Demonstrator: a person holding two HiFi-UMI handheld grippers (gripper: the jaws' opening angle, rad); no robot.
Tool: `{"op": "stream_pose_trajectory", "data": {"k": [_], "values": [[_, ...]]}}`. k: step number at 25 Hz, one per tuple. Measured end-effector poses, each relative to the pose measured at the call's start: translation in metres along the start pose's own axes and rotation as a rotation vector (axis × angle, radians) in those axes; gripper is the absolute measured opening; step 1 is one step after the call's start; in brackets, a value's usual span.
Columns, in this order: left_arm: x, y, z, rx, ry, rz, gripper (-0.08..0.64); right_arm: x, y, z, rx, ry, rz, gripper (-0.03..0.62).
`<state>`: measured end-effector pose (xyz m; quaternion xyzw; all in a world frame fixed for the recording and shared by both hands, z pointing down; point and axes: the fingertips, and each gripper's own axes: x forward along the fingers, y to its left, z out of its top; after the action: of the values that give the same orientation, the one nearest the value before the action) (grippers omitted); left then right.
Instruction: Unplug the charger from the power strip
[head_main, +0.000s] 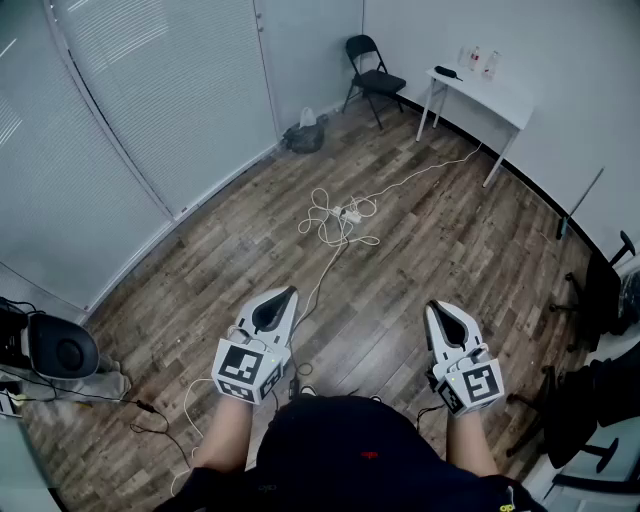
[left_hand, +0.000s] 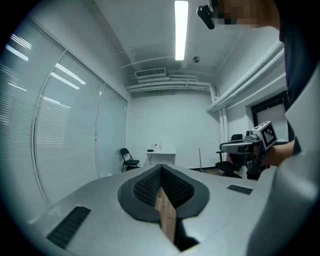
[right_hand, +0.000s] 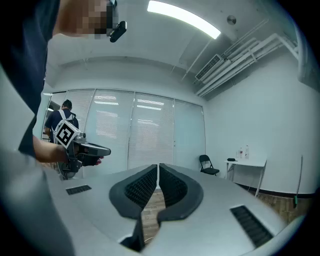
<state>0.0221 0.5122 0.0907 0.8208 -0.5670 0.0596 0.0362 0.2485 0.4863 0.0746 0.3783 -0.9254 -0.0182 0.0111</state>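
Observation:
A white power strip (head_main: 349, 213) lies on the wooden floor mid-room, amid loops of white cable (head_main: 322, 222); a charger on it is too small to make out. My left gripper (head_main: 289, 293) is held level at the lower left, shut and empty. My right gripper (head_main: 433, 308) hangs at the lower right, also shut with nothing in it. Both are far short of the strip. In the left gripper view the jaws (left_hand: 160, 169) meet at the tip; in the right gripper view the tips of the jaws (right_hand: 158, 167) touch. Neither gripper view shows the strip.
A black folding chair (head_main: 372, 75) and a white table (head_main: 482, 97) stand at the far wall. A grey bag (head_main: 304, 134) sits by the glass partition. A black device (head_main: 55, 348) with cables is at the left, office chairs (head_main: 595, 300) at the right.

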Motion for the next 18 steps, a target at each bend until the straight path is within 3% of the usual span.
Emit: {"op": "stream_pose_trajectory", "data": {"k": [9,18], "values": [[-0.002,-0.004,-0.005,0.014,0.012,-0.025,0.018,-0.003,0.001,-0.005,-0.019,0.035,-0.020,0.032],[-0.016,0.009,-0.010,0.019,0.010,-0.038,0.018,0.008,0.009,-0.012,0.063,0.049,-0.058,0.032]]}}
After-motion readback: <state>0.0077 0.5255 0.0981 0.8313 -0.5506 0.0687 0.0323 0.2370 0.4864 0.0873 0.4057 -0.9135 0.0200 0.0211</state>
